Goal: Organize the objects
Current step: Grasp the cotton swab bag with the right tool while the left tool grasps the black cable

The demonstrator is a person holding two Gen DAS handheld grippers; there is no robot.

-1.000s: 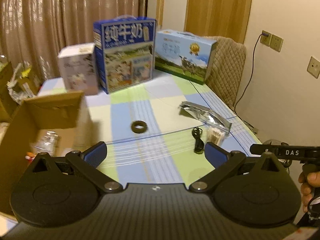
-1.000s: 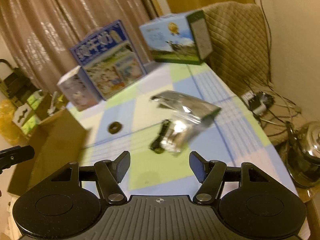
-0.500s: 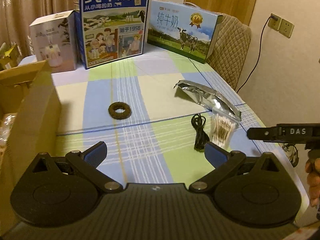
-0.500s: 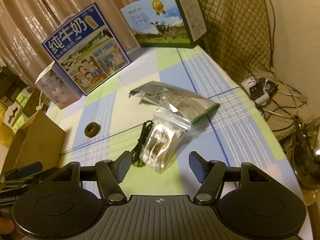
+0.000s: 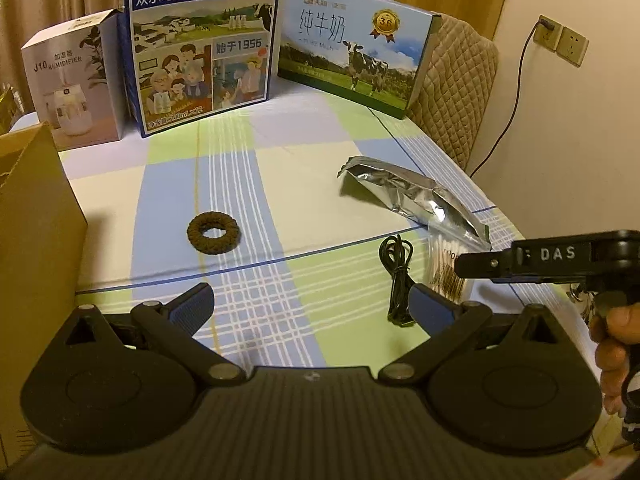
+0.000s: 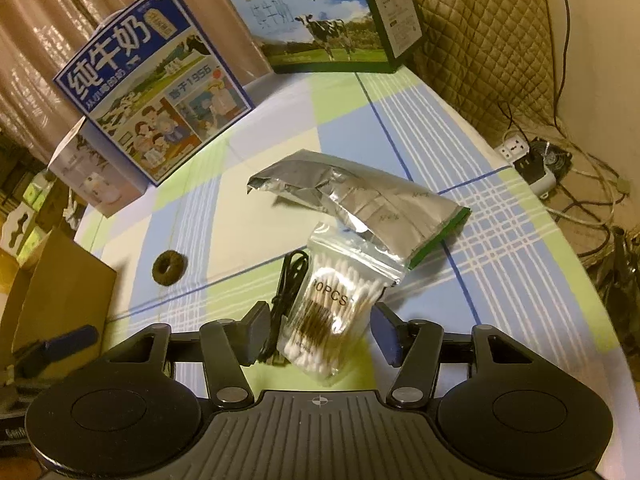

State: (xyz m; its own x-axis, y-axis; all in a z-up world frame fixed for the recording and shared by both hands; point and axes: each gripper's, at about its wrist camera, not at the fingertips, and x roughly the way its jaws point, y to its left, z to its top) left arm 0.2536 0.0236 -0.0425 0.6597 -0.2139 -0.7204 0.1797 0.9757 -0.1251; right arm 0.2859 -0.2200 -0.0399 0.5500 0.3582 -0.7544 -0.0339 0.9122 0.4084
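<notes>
A clear bag of cotton swabs lies on the checked tablecloth, its lower half between the spread fingers of my right gripper, which is open. A coiled black cable rests just left of the bag, and a crumpled silver foil pouch overlaps the bag's top. A dark brown ring lies further left. My left gripper hovers open above the table's near part with nothing between its fingers. In the left wrist view the cable, the swab bag and the pouch sit to the right.
A cardboard box stands open at the table's left edge. Two milk cartons and a humidifier box line the back. A quilted chair stands behind. Cables and a power strip lie on the floor at right.
My right gripper has come down and forward until its open fingers flank the swab bag. The left gripper has swung right, away from the cardboard box, and closer to the table.
</notes>
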